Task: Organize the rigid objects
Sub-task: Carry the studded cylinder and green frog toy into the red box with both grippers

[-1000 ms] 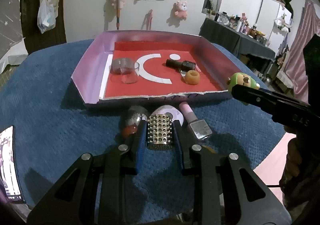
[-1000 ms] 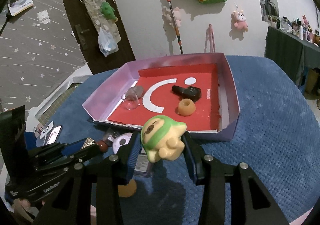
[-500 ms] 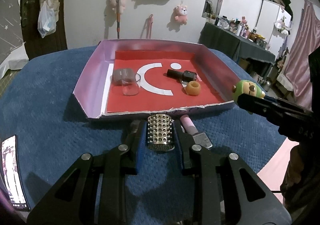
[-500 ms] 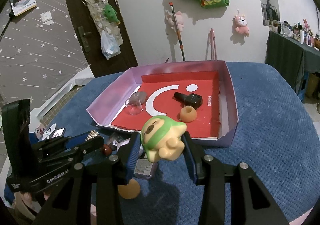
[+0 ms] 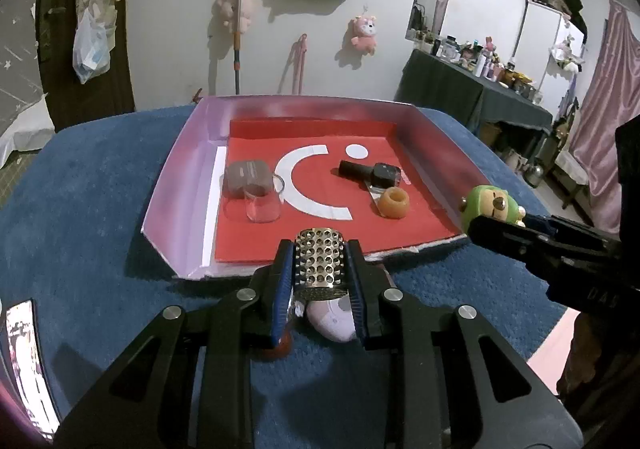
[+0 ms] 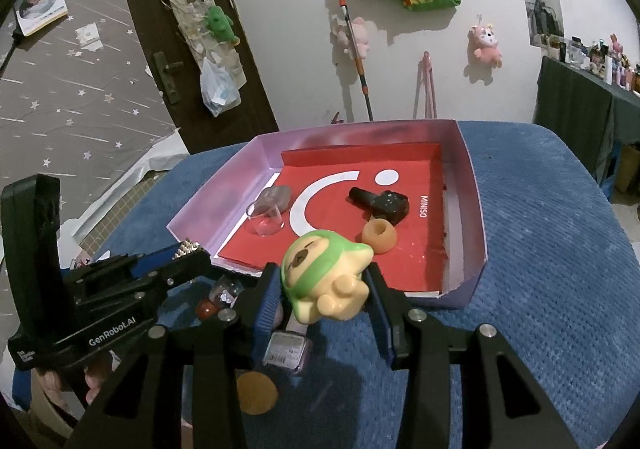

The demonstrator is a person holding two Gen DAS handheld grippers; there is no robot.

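Four things already sit inside the pink tray (image 5: 182,165) on its red floor: a clear cup (image 5: 262,199), a gray-brown case (image 5: 244,179) just behind it, a black watch (image 5: 372,174) and an orange ring (image 5: 394,202). So part of the tidying looks done. Two more things are in the air right now. The left gripper (image 5: 320,269) has its jaws squeezed tight on a shiny metal tube with holes (image 5: 320,263), held above the near edge of the tray. The right gripper (image 6: 326,289) has its jaws closed around a little toy with a green hood (image 6: 324,277), also held up near the tray's front side. Neither one is in the tray yet. My guess is that both will be put down on the red floor, where there is lots of free room in the middle and front. More things wait on the blue desk (image 6: 540,249) in front of the tray: a pale purple round thing (image 5: 332,323), a small bottle with a pink body and silver cap (image 6: 286,345), a small bottle with a reddish ball end (image 6: 218,295) and a flat orange disc (image 6: 256,393). Those are left to do, so the job looks about half finished.
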